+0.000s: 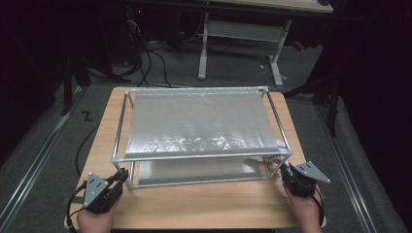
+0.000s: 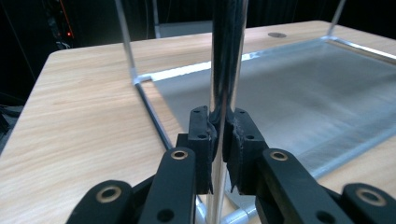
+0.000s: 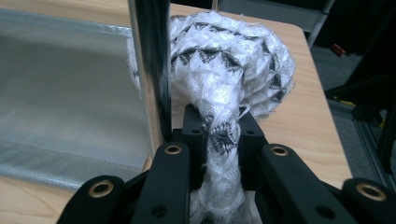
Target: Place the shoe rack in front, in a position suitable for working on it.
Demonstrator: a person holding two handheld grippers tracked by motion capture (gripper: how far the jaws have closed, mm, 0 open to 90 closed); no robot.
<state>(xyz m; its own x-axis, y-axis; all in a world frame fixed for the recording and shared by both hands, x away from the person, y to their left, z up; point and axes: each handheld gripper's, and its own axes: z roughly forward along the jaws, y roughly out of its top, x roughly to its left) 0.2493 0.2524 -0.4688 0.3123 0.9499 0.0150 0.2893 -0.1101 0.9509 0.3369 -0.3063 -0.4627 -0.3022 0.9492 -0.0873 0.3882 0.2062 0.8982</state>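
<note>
A metal wire rack (image 1: 204, 156) with two silvery shelves stands on the wooden table (image 1: 204, 206). At the rack's front left corner, my left gripper (image 1: 121, 175) is shut on the upright post (image 2: 227, 56); the left gripper view has the left gripper (image 2: 220, 126) with both pads pressed on the shiny rod. My right gripper (image 1: 286, 171) is at the front right corner. In the right gripper view the right gripper (image 3: 219, 128) is shut on a white knitted cloth (image 3: 229, 60) with a black zigzag pattern, bunched just right of the rack's front right post (image 3: 149, 60).
The rack's lower shelf (image 2: 303, 93) lies close over the tabletop. The table's right edge (image 3: 322, 93) is near the cloth. Beyond the table are a grey floor with cables (image 1: 150, 68) and another desk's white legs (image 1: 204, 48).
</note>
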